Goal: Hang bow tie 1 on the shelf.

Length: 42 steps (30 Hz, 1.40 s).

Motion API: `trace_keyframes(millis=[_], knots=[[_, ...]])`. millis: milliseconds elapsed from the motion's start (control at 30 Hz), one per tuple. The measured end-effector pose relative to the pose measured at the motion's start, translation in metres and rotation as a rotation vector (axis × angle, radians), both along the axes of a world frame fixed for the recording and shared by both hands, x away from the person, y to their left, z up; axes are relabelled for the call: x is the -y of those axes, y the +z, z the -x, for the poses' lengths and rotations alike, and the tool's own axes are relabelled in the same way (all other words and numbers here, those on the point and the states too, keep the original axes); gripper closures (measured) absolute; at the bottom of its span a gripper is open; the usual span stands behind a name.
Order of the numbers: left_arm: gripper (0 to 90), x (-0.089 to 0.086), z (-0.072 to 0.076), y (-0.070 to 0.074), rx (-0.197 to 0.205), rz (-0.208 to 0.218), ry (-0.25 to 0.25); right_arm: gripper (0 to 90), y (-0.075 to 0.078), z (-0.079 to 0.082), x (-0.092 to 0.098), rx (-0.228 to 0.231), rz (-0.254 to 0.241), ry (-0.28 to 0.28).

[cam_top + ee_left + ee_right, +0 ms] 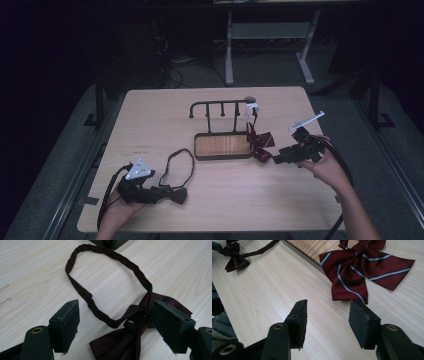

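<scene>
The left gripper (pixel 115 322) stands released; the dark bow tie (pixel 125 340) lies between its pads on the table (pixel 150 115), its strap loop (pixel 110 277) running toward twelve o'clock; the right gripper (pixel 328 322) stands parted, the striped bow tie (pixel 362 267) just beyond at one o'clock, untouched; the dark bow's lower edge is cut off; the high view adds the rack (pixel 220 107) behind, holding that tie's strap.

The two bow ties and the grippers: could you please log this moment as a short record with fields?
plain bow tie: flat on the table, its neck loop spread open
left gripper: open, jaws either side of the plain tie's knot
striped bow tie: lying at the rack's right end, partly on its base
right gripper: open, nothing between the jaws, short of the striped tie
</scene>
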<state>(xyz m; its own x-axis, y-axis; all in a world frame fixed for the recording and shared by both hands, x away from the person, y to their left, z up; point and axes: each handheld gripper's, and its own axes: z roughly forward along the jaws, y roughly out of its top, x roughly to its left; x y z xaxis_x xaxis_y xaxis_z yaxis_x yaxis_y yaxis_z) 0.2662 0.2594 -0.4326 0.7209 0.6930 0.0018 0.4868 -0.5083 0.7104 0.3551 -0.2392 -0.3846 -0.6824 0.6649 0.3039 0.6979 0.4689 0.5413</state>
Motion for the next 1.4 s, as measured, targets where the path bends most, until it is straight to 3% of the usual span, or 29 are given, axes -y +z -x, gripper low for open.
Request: trace_keyframes(millis=[300,767,1167,1400], knots=[[23.9,0.002,-0.001,0.002,-0.003,0.020,0.012,48.0,-0.012,0.009,0.003,0.001,-0.011,-0.002],[24.4,0.007,-0.005,0.008,0.001,0.009,-0.005,46.8,-0.029,0.021,0.006,-0.001,-0.010,-0.012],[25.0,0.012,-0.012,0.017,-0.001,-0.014,-0.014,45.5,-0.039,0.033,0.008,0.008,-0.034,-0.035],[27.9,0.014,-0.025,0.026,0.003,-0.043,-0.017,45.5,-0.049,0.038,0.009,0.009,-0.046,-0.039]])
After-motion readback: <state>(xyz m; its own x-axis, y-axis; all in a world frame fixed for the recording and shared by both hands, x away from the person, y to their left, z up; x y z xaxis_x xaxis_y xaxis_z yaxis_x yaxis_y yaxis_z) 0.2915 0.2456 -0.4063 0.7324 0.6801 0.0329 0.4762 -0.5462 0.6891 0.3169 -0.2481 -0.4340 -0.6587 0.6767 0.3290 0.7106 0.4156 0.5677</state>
